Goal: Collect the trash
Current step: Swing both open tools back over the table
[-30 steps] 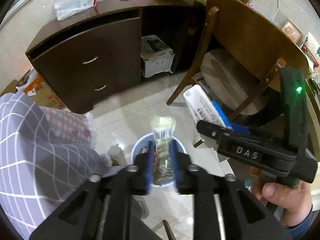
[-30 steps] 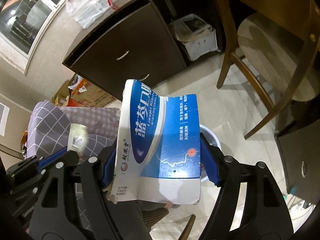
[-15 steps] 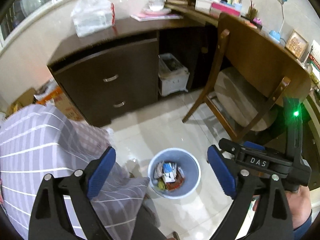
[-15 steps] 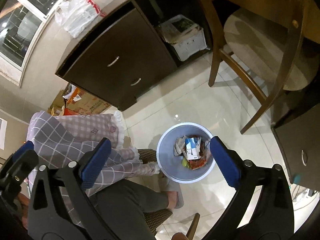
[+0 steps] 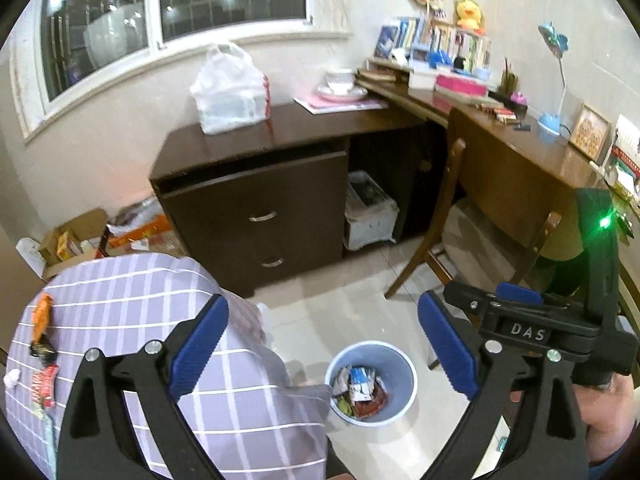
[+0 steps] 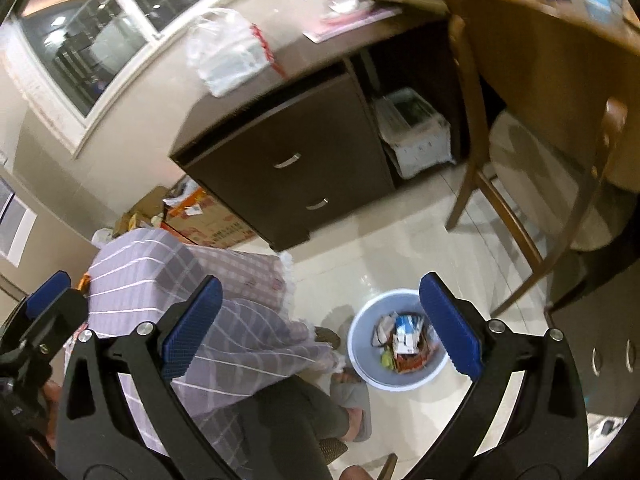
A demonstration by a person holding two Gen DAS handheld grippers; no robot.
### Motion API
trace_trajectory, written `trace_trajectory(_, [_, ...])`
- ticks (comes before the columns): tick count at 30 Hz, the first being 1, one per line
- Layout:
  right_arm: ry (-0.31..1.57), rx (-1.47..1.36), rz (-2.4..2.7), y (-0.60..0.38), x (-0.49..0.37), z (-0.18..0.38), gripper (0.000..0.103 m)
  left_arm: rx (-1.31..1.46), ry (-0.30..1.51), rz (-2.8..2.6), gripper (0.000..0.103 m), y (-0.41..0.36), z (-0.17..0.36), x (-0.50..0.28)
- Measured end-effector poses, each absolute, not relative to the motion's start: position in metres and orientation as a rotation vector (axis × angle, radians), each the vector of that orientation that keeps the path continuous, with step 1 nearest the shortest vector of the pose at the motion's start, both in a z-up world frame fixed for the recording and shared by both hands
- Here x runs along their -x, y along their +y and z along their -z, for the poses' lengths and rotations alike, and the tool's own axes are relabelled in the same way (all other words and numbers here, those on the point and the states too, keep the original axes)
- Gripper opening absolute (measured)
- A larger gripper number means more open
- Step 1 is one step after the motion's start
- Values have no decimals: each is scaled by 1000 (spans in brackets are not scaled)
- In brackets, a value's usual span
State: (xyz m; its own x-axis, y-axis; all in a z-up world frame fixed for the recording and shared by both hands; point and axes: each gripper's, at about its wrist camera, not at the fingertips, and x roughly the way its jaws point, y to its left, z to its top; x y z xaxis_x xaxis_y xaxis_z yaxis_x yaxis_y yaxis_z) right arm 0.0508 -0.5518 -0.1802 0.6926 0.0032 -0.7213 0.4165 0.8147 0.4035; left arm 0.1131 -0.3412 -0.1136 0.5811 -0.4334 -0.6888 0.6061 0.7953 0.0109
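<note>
- Hanging high over the floor, the left gripper (image 5: 323, 348) has its blue-padded jaws spread wide with nothing between them.
- Just off its right side sits the right gripper (image 6: 320, 326), likewise gaping and empty; the black body marked DAS seen beside the left one belongs to it.
- Straight below and a little ahead of both tools stands the blue bin (image 5: 403, 364), on the pale tiled floor (image 5: 352, 304).
- Inside the bin lies the trash (image 6: 402, 340): a blue-and-white carton, a red wrapper, and something yellow-green, though the blur makes the smaller bits hard to name.
- To the left of the grippers spreads a purple checked cloth (image 5: 132, 296), touching the bin's near-left side in the left wrist view.
- On that cloth, far out to the left, lie a few wrappers (image 5: 42, 344), orange, black and red.
- Under the right gripper, a foot in a grey slipper (image 6: 354, 408) rests just beside the bin.
- Further ahead stands a dark brown drawer cabinet (image 5: 260, 208), with a white plastic bag (image 5: 230, 90) on its top.
- Ahead and to the right, a wooden chair (image 5: 448, 216) is tucked against a long wooden desk (image 5: 528, 152) crowded with books and a blue lamp (image 5: 554, 80).
</note>
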Motion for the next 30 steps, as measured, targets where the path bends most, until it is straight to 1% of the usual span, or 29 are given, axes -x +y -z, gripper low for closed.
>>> trace_trajectory(7, [724,-503,188,-511,-57,137,97,-201,671,569,94,-295,87,-108])
trace_trajectory(12, [704,-430,117,-467,-67,112,97,-159,652,529,94,-257,77,-111])
trace_trajectory(23, [685,-312,-37,-376,-92,81,97,-55,610,383,95,-154,61,-109])
trace_trajectory(30, [688,-244,-118,-322,-107,70,97,-33,613,279,95,-86,68,-108])
